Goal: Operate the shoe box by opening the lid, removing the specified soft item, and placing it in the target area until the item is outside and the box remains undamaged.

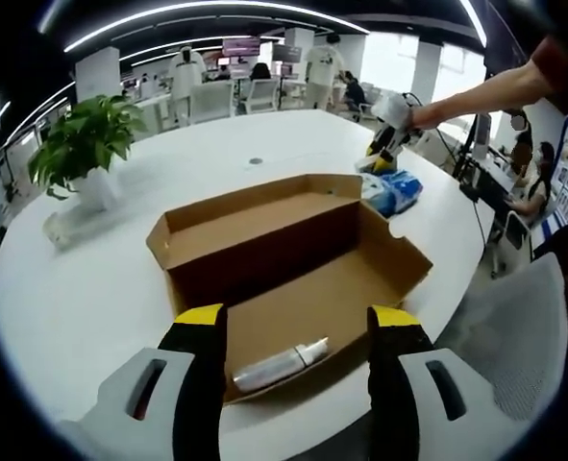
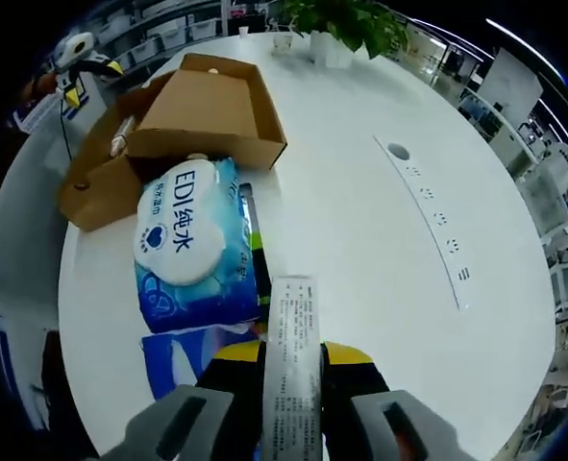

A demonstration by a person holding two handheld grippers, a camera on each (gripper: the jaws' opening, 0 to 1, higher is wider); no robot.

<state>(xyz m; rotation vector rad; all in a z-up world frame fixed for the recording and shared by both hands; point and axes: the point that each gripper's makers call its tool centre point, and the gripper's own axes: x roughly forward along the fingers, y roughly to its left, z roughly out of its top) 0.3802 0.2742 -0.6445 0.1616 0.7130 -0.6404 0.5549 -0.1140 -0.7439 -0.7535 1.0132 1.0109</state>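
Tongs first: the left tongs hang spread and empty over the near edge of the box, which sits lid-open on the white surface. One silver tube lies inside near that edge. The right tongs are clamped on a flat white strip with printed text, held above the surface beside a blue wipes pack already lying outside the box. That pack looks soft and squashy with slick film, probably light, so a gentle pinch across its short side or end seam should do. The strip looks thin and bendy, so a light grip mid-length seems best. Cardboard walls look easy to dent.
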